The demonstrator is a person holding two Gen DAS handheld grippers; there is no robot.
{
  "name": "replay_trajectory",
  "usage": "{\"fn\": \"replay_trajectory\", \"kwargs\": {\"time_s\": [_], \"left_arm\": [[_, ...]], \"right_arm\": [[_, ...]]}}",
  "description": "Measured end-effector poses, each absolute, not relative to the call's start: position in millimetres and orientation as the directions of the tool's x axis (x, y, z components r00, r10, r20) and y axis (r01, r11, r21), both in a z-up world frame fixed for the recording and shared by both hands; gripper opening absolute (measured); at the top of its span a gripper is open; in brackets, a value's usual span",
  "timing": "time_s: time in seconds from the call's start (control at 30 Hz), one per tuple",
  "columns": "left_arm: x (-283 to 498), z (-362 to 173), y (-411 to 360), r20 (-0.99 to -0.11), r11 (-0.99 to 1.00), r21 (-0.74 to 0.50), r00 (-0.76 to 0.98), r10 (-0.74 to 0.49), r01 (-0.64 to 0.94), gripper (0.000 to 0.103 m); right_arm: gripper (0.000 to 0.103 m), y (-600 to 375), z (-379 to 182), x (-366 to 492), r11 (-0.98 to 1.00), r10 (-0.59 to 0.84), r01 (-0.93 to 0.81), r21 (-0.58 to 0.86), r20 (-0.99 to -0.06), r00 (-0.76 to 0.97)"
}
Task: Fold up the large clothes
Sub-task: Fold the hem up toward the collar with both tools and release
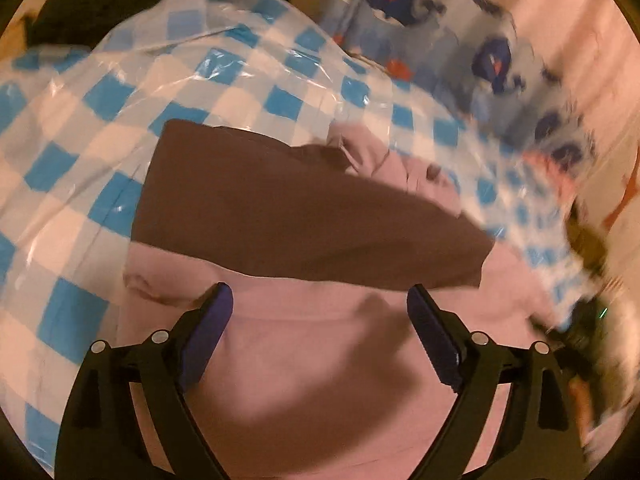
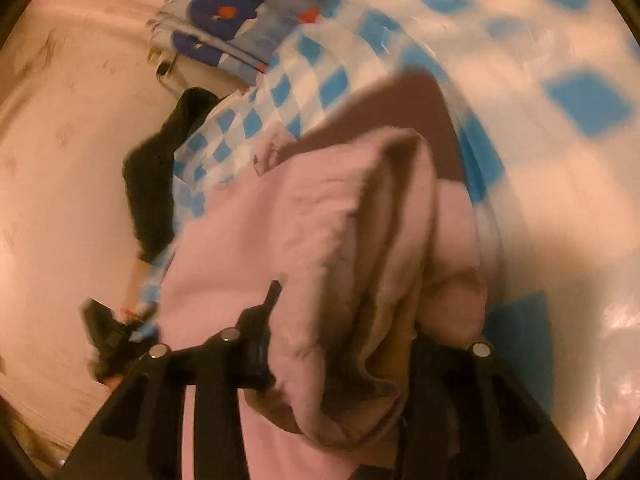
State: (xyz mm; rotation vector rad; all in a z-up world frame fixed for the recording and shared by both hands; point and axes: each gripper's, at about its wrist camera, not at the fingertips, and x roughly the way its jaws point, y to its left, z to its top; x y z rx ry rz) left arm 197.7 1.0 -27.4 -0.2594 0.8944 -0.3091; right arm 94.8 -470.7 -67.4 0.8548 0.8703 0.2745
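left tool: jaws wide, empty, above pink garment | right tool: clamps bunched pink garment | checkered cloth underneath

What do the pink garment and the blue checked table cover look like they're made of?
Pink garment: soft, matte knit, likely fleece or sweatshirt cotton, judging by its thick rounded folds and fuzzy edge. Checked cover: glossy plastic, probably vinyl, with sharp white glare streaks and stiff creases.

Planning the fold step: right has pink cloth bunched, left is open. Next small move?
Probably bring the open left gripper down to pinch the pink garment lying flat under it. The right gripper already clamps a bunched fold, so a second hold would let the fold carry over evenly.
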Motion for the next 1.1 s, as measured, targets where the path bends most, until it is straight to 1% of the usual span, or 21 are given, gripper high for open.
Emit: {"fn": "replay_trajectory", "kwargs": {"time_s": [0.07, 0.1, 0.17, 0.2, 0.23, 0.27, 0.3, 0.37, 0.47, 0.5, 0.53, 0.57, 0.63, 0.73, 0.8, 0.87, 0.93, 0.97, 1.0, 1.03, 1.1], "left_arm": [[189.7, -15.1, -2.7, -0.713, 0.934, -0.318, 0.608, -0.349, 0.163, 0.085], [185.2, -7.5, -2.1, -0.696, 0.929, -0.325, 0.621, -0.361, 0.176, 0.085], [175.0, 11.0, -1.2, -0.642, 0.931, -0.309, 0.678, -0.357, 0.197, 0.085], [171.7, 18.2, -1.5, -0.62, 0.932, -0.293, 0.7, -0.354, 0.212, 0.085], [170.8, 22.5, -2.5, -0.605, 0.931, -0.284, 0.71, -0.36, 0.229, 0.086], [172.2, 24.0, -3.6, -0.602, 0.93, -0.282, 0.711, -0.363, 0.236, 0.086], [175.1, 22.8, -4.1, -0.608, 0.929, -0.284, 0.705, -0.365, 0.237, 0.086], [185.1, 12.3, -3.7, -0.638, 0.929, -0.295, 0.678, -0.365, 0.224, 0.086], [197.6, -13.8, -0.1, -0.687, 0.926, -0.324, 0.625, -0.372, 0.194, 0.086], [199.1, -21.9, -0.2, -0.688, 0.92, -0.334, 0.615, -0.386, 0.204, 0.086], [199.3, -27.5, -1.9, -0.691, 0.921, -0.324, 0.611, -0.387, 0.217, 0.086], [198.5, -31.5, -8.1, -0.703, 0.931, -0.279, 0.611, -0.365, 0.234, 0.086], [194.2, -29.3, -14.5, -0.707, 0.944, -0.228, 0.625, -0.33, 0.24, 0.086], [181.6, -10.6, -15.2, -0.65, 0.944, -0.207, 0.685, -0.328, 0.256, 0.086], [178.9, 1.1, -15.5, -0.608, 0.949, -0.18, 0.729, -0.313, 0.258, 0.087], [188.6, 2.9, -15.0, -0.608, 0.953, -0.178, 0.734, -0.303, 0.245, 0.087], [204.3, -7.2, -13.8, -0.646, 0.954, -0.197, 0.702, -0.299, 0.225, 0.088], [216.0, -20.2, -14.6, -0.679, 0.947, -0.218, 0.66, -0.322, 0.237, 0.088], [222.1, -31.3, -17.0, -0.698, 0.944, -0.215, 0.638, -0.327, 0.249, 0.088], [222.5, -39.3, -20.8, -0.707, 0.951, -0.181, 0.638, -0.304, 0.252, 0.088], [219.9, -42.6, -25.9, -0.716, 0.958, -0.139, 0.643, -0.273, 0.252, 0.088]], "right_arm": [[0.059, -482.6, -44.8, 83.6, 0.71, 0.405, 0.178, 0.681, -0.602, 0.688], [0.065, -487.9, -32.9, 76.9, 0.733, 0.332, 0.214, 0.645, -0.614, 0.716], [0.066, -488.8, -5.2, 64.1, 0.779, 0.231, 0.206, 0.593, -0.576, 0.784], [0.067, -481.0, 13.4, 58.7, 0.807, 0.228, 0.143, 0.573, -0.526, 0.819], [0.07, -467.6, 27.9, 57.4, 0.834, 0.241, 0.085, 0.545, -0.498, 0.833], [0.076, -458.1, 33.7, 58.9, 0.848, 0.253, 0.056, 0.528, -0.494, 0.832], [0.077, -439.6, 37.6, 65.1, 0.869, 0.279, 0.01, 0.495, -0.505, 0.817], [0.077, -407.7, 22.9, 82.7, 0.896, 0.31, -0.029, 0.443, -0.578, 0.755], [0.077, -387.8, -27.1, 105.3, 0.927, 0.274, 0.025, 0.374, -0.721, 0.637], [0.077, -389.0, -39.5, 107.8, 0.928, 0.276, 0.028, 0.372, -0.734, 0.62], [0.077, -388.1, -47.9, 110.8, 0.933, 0.27, 0.025, 0.36, -0.742, 0.613], [0.077, -386.2, -48.9, 113.7, 0.937, 0.262, 0.026, 0.348, -0.751, 0.606], [0.076, -384.4, -37.7, 113.1, 0.949, 0.23, 0.03, 0.315, -0.752, 0.618], [0.077, -378.8, -8.1, 97.7, 0.969, 0.177, -0.009, 0.245, -0.674, 0.717], [0.077, -377.6, -1.5, 100.2, 0.978, 0.133, 0.011, 0.21, -0.657, 0.742], [0.077, -378.0, -6.1, 115.9, 0.986, 0.075, 0.052, 0.16, -0.694, 0.716], [0.077, -379.0, -34.7, 139.2, 0.991, 0.046, 0.065, 0.114, -0.771, 0.636], [0.079, -377.4, -48.3, 147.9, 0.993, 0.04, 0.06, 0.097, -0.79, 0.612], [0.079, -374.5, -56.5, 152.3, 0.996, 0.022, 0.056, 0.071, -0.788, 0.616], [0.08, -371.8, -57.5, 155.7, 0.997, 0.002, 0.06, 0.048, -0.792, 0.61], [0.08, -373.0, -54.4, 157.5, 0.997, 0.004, 0.054, 0.045, -0.807, 0.59]]}}
